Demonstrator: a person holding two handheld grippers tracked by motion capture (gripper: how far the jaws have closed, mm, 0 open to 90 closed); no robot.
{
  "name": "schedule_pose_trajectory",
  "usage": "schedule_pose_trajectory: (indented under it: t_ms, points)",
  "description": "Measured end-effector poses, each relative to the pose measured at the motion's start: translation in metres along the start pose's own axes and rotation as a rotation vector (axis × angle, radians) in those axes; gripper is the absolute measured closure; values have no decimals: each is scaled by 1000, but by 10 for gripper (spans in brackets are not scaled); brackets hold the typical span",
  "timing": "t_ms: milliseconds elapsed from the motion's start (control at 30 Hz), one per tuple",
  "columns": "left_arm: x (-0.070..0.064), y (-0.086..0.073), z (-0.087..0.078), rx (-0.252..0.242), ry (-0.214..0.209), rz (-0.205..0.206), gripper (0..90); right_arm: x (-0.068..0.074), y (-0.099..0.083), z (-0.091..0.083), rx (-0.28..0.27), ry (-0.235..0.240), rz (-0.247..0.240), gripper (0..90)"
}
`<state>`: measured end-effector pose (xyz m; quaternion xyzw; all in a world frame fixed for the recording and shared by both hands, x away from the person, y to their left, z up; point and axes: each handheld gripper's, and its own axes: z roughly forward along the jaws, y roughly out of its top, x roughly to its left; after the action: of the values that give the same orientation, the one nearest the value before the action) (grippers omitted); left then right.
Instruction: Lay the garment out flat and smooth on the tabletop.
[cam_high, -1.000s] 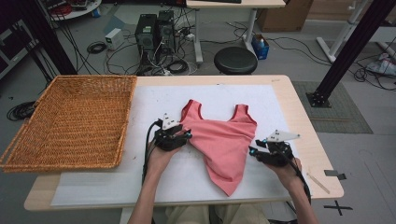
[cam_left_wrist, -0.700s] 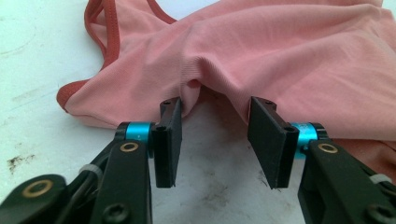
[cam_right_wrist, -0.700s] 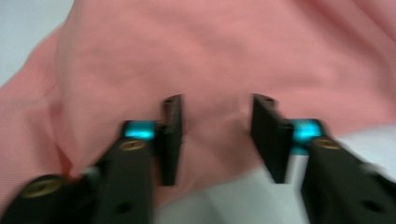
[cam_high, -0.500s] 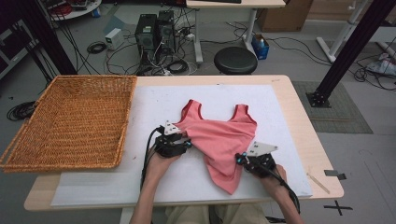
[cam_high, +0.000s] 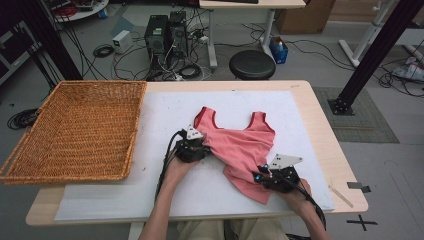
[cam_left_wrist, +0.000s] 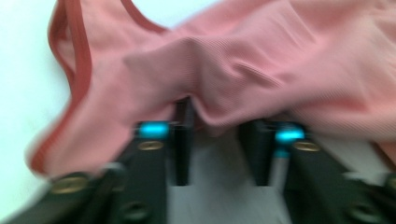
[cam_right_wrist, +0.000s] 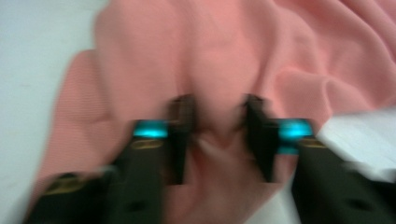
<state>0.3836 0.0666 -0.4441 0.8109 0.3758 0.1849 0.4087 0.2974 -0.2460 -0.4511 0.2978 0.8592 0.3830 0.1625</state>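
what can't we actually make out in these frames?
- Left gripper view: motion blur; the ribbed pink tank top drapes over the left tongs tips, so any pinch is unclear.
- Right gripper view: blurred; right tongs sit apart with fabric bunched between, contact unclear.
- High view: hem under the right tongs is covered; woven wicker basket is cut off at the left edge.

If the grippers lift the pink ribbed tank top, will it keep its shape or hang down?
The pink ribbed tank top probably hangs limp: it already bunches into soft folds near the left gripper. It looks thin, so likely light. The ribbed knit may stretch between the jaws.
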Motion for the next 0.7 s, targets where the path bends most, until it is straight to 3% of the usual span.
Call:
schedule_pose_trajectory:
  t_ms: [67, 200, 267, 333, 367, 433, 500, 633, 700]
  points:
    - [4, 11, 3, -50, 11, -15, 815, -3, 2, -1, -3, -45, -12, 832]
    - [10, 35, 9, -127, 24, -31, 842, -20, 7, -12, -69, -134, 54, 842]
    - [14, 45, 15, -116, 31, -49, 824, -32, 9, -16, -88, -193, 98, 840]
    - [17, 48, 26, -85, 9, -62, 702, -44, 10, -11, -52, -235, 119, 802]
    - [18, 47, 30, -62, 17, -64, 658, -49, 9, -7, -24, -226, 127, 768]
    - [19, 44, 32, -27, 30, -76, 651, -58, 5, 4, 57, -211, 139, 646]
    - [18, 43, 22, -39, 3, -110, 599, -61, 2, 0, 26, -218, 181, 587]
    - [8, 37, -8, -138, -16, -92, 567, -58, -5, -19, -44, -265, 223, 515]
    - [2, 32, -13, -123, -52, -76, 558, -55, -8, -27, -63, -277, 228, 512]
